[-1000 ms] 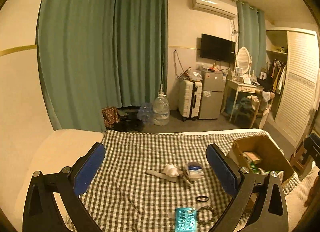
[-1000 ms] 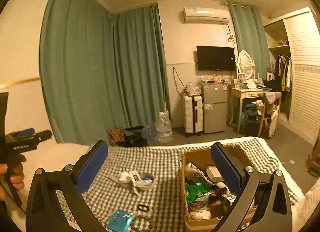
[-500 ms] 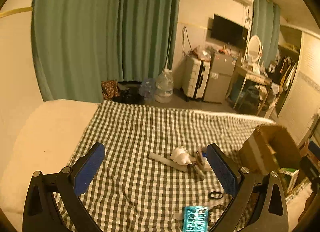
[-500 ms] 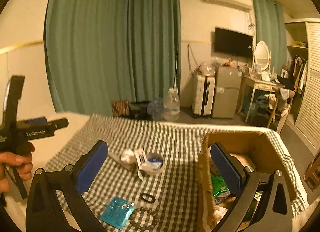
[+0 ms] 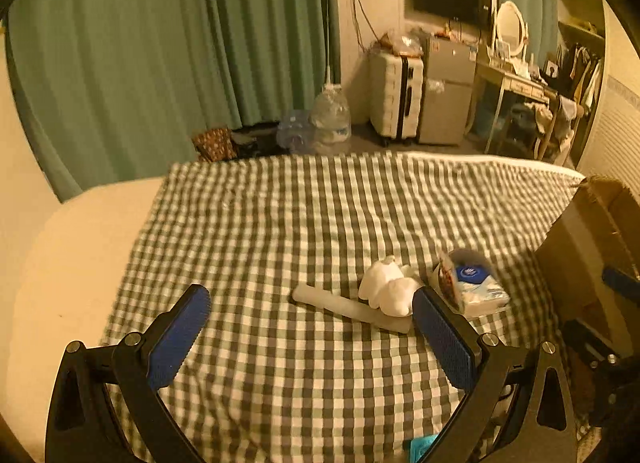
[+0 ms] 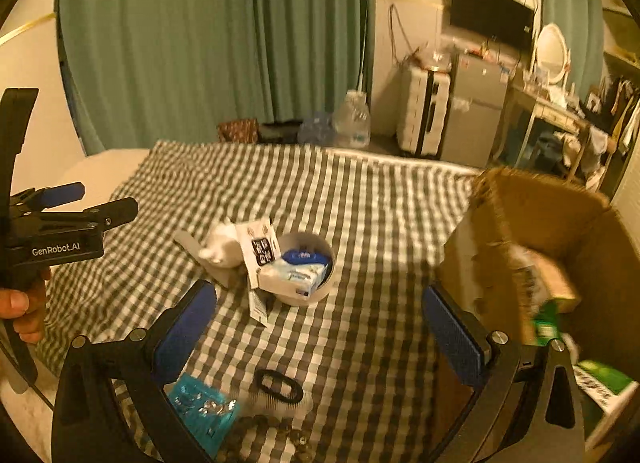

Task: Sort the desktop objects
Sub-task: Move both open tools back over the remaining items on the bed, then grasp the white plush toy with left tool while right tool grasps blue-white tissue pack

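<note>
Left to right: your left gripper (image 5: 310,333) and right gripper (image 6: 318,327) both gape empty above the checked cloth (image 5: 304,215); loose items lie between, the box (image 6: 560,231) rightmost. Descending over clustered tube (image 5: 348,309) and tissue (image 5: 390,289) risks pinching both.

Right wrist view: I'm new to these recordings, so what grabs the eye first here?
Mid-cloth sits a small cluster: a round white tub holding a blue-and-white tissue pack, with a white crumpled wad just left. An open brown cardboard box fills the right side. Near the bottom edge lie a teal blister pack and a black oval ring, between the open right gripper's fingers.
</note>
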Demonstrator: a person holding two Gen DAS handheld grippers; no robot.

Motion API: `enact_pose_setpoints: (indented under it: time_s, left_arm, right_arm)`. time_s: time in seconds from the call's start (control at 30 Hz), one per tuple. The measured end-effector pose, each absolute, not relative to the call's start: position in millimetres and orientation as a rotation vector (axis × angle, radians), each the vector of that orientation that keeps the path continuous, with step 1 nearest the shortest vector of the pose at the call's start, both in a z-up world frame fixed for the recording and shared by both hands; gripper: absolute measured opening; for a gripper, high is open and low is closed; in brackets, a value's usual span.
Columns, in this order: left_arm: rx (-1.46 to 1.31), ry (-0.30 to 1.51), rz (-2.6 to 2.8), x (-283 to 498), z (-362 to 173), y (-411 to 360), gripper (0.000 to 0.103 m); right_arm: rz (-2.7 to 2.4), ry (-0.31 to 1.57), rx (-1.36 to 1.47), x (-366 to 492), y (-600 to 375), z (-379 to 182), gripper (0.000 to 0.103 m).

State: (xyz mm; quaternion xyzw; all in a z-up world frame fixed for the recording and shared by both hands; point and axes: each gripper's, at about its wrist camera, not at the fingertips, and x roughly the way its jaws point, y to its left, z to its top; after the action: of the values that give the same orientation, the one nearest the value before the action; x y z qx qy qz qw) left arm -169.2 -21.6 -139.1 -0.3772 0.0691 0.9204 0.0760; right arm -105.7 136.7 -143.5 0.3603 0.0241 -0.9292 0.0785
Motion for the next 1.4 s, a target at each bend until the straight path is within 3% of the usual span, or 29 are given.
enact_pose_setpoints:
  time_s: [0.23,0.3,0.6,0.67,0.77,0.87,1.13,1.17,1.23,1.27,1.4]
  left_arm:
    - [-1.232,0.141,2.699,-200,-171,-12,0.103]
    - [-1.241,0.130,2.678,-206,-178,-6,0.103]
    - [-1.302,0.176,2.583,-224,-209,19,0.103]
    - [-1.345,0.138,2.548,-227,-212,20,0.103]
    - [-1.371,0.093,2.508,-228,-215,20,0.093]
    - [-1.362,0.103,2.478,-224,-214,24,0.082]
    - [-1.343,0.071,2.453,-211,-225,29,0.083]
    - [-1.343,0.077,2.442,-209,-227,28,0.079]
    - [-1.336,0.077,2.398,-207,-230,32,0.058]
    - [-1.327,0.075,2.375,-204,-230,34,0.042]
    - [-1.298,0.123,2.370,-197,-226,43,0.042]
  right_arm:
    - [-2.709,0.056,1.160,-140,128,-177,0.099]
    - [-2.698,0.041,1.166,-149,126,-183,0.095]
    - [-2.651,0.085,1.188,-175,105,-211,0.089]
    - [-2.643,0.103,1.185,-177,101,-215,0.081]
    - [-2.608,0.129,1.202,-180,95,-220,0.061]
    - [-2.609,0.131,1.205,-176,94,-220,0.060]
    - [-2.640,0.086,1.179,-166,101,-207,0.058]
    - [-2.646,0.075,1.169,-165,102,-204,0.058]
    - [-2.661,0.075,1.147,-161,102,-198,0.058]
    - [-2.669,0.078,1.139,-159,103,-195,0.058]
    - [-2.703,0.066,1.109,-154,109,-184,0.058]
